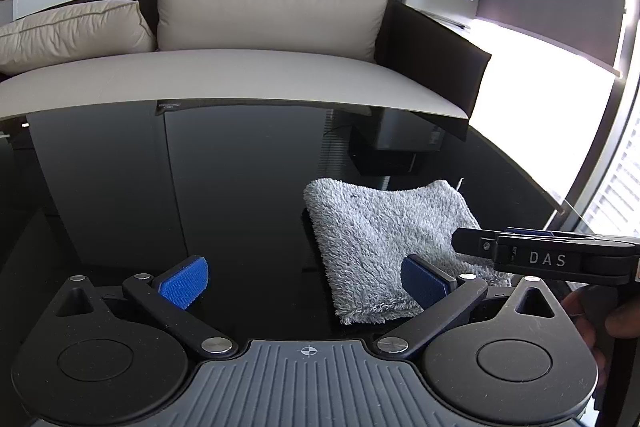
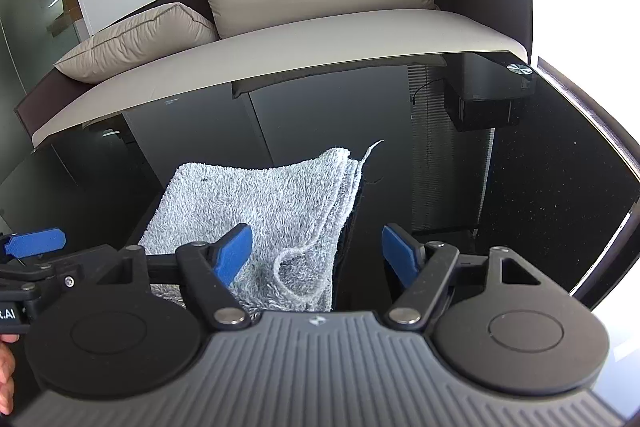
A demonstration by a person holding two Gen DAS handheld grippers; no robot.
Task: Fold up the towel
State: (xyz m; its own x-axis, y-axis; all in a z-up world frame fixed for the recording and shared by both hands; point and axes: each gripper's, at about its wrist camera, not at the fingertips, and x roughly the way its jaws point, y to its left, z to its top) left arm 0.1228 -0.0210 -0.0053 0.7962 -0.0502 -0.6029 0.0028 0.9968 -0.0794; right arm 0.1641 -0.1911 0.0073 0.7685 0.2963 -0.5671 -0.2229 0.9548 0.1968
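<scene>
The fluffy grey terry towel (image 2: 264, 211) lies folded in layers on the glossy black glass table (image 1: 160, 187), at one o'clock from the left claw (image 1: 304, 287). Both claws stand open and empty, the right claw (image 2: 316, 255) over its near edge. Folding looks essentially finished.

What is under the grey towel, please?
The towel lies folded on the black glass table. Only the table shows around it. Stacked layers show at its right edge; whether anything lies between them or underneath is hidden.
</scene>
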